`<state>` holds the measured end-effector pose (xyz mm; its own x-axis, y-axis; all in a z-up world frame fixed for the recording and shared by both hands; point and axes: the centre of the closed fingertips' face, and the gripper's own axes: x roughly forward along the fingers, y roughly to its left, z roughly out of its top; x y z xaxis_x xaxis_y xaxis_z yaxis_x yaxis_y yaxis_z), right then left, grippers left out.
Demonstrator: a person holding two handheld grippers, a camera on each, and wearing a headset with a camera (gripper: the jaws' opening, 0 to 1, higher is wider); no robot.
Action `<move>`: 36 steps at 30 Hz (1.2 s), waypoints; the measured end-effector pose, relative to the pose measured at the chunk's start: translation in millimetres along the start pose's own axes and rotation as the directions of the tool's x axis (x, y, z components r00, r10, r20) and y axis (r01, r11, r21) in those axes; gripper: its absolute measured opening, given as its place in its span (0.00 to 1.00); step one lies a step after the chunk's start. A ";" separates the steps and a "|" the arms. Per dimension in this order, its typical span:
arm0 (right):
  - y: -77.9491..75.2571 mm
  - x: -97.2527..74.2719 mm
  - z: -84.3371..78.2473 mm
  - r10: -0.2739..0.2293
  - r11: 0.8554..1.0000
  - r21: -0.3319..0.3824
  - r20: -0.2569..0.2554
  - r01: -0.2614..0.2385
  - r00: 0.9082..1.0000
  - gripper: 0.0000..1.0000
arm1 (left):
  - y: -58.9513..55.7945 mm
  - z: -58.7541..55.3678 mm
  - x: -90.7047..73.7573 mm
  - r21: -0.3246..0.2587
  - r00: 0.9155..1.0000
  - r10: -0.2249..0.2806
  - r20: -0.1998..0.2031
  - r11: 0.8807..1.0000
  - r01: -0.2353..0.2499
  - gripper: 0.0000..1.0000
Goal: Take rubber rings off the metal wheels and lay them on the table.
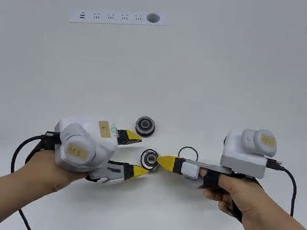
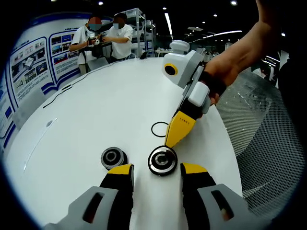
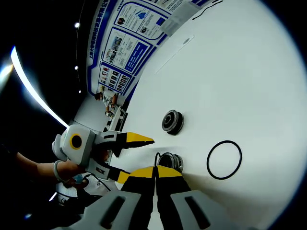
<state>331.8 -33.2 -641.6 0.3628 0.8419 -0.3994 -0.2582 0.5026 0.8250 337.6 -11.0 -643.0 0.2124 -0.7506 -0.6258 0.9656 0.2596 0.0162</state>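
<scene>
Left tongs (image 1: 139, 154): mine, jaws wide; metal wheel (image 2: 162, 160) between them
Right tongs (image 3: 154, 168): jaws pinched together on that wheel's rubber ring (image 3: 157, 156)

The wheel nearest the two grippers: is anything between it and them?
Nothing visible. The wheel lies just ahead of the left gripper, fingers open, and the right gripper, fingers shut, reaches it.

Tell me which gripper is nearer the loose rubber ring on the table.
Right. The right gripper lies just beside the loose rubber ring, its tip at the near wheel; the left gripper faces that wheel from the other side, farther off.
</scene>
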 end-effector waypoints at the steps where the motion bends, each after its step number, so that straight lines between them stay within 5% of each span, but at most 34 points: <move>1: 0.9 -0.4 0.2 0.002 1.000 0.000 0.002 -0.002 1.000 0.02 | 0.0 0.3 -0.9 -0.004 1.000 0.002 0.003 1.000 -0.002 0.41; 15: 8.5 -11.9 7.1 0.018 1.000 0.008 0.040 -0.018 0.999 0.02 | 5.0 -5.1 -6.5 -0.019 0.999 0.032 0.010 0.999 -0.032 0.52; 36: -25.7 -51.3 26.4 -0.075 0.996 0.063 0.141 0.066 0.987 0.02 | 12.1 -11.5 -10.5 -0.056 0.998 0.068 0.009 0.996 -0.068 0.60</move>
<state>343.5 -94.5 -631.8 0.5036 0.7661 -0.3994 -0.1769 0.5439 0.8203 345.3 7.0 -645.2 0.2792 -0.7365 -0.6161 0.9391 0.3434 0.0149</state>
